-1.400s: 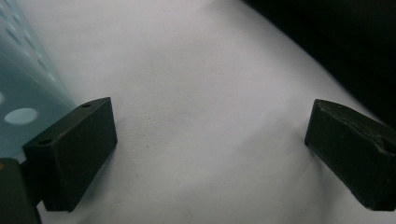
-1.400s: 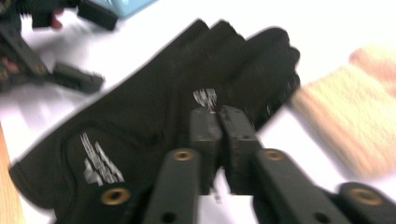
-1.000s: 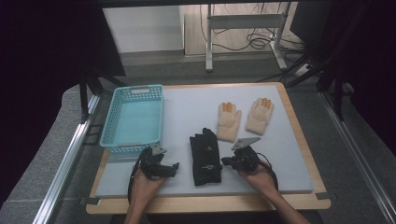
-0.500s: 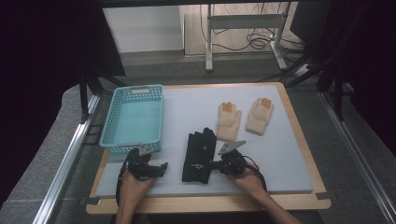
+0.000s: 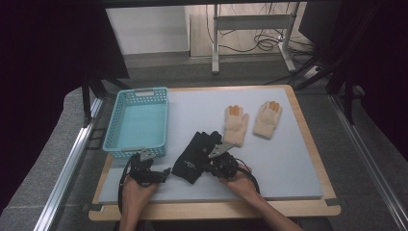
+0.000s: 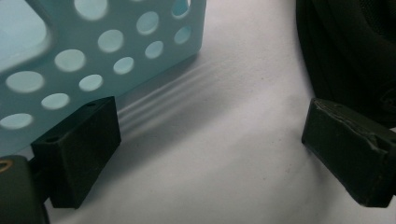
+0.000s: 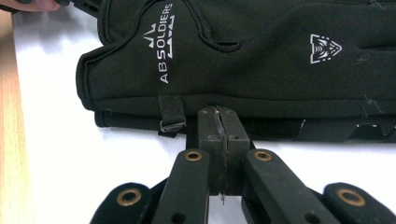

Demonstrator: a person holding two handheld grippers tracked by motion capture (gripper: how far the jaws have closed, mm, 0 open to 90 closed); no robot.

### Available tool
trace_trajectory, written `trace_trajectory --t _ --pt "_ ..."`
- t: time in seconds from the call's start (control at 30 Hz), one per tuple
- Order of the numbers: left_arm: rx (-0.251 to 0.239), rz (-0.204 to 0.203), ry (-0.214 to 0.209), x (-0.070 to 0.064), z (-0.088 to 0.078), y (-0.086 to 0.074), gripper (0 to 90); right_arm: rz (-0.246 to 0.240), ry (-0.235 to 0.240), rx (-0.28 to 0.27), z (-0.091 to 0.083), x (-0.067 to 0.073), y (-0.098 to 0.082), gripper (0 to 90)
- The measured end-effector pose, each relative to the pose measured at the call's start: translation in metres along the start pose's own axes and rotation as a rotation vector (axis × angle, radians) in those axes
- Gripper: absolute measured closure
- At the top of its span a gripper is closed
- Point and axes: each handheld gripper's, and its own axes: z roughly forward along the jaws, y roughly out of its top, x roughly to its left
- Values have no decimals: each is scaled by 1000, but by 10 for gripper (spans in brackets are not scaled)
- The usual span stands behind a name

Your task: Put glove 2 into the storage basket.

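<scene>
- Both hands have drawn back toward the lower edge of the high view since the earlier frame, and the black gloves (image 5: 196,156) have slid with the right one, down and to the left, away from the cream pair.
- Lowest in the high view, two forearms come up from the bottom edge, one at lower left and one at lower centre, each hand wrapped around its tool and lying low over the surface (image 5: 288,168).
- Left claw (image 5: 161,174) points to the right, toward the black gloves; its jaws stand wide apart with nothing between them, after closing slightly just now. In the left gripper view bare mat lies between the pads, the basket wall at upper left and black fabric at upper right.
- Right claw (image 5: 206,166) points left, jaws pressed together. In the right gripper view the tips (image 7: 219,122) meet at the cuff edge of the stacked black gloves (image 7: 243,60); whether fabric is pinched between them I cannot tell.
- Two black gloves, one lying on the other, sit at the centre of the frame between the two claws.
- Farther up and right lie two cream gloves (image 5: 252,121) with orange fingertips, side by side and flat.
- One turquoise basket (image 5: 119,126) stands at upper left of the mat.
</scene>
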Motion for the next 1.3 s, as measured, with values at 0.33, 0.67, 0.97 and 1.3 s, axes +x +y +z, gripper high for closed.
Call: trace_trajectory --t 0.33,0.67,0.97,1.3 --pt "-4 1 -2 0 0 0 44 2 -35 -26 -25 -10 -11 786" --pt "-5 -1 -3 0 0 -1 44 66 -146 -67 -64 -38 -34 530" --pt "-2 2 -4 1 0 -1 44 130 -260 -65 -97 -64 -62 345" --pt "-7 0 -3 0 0 -1 43 188 -392 -44 -121 -87 -93 250"
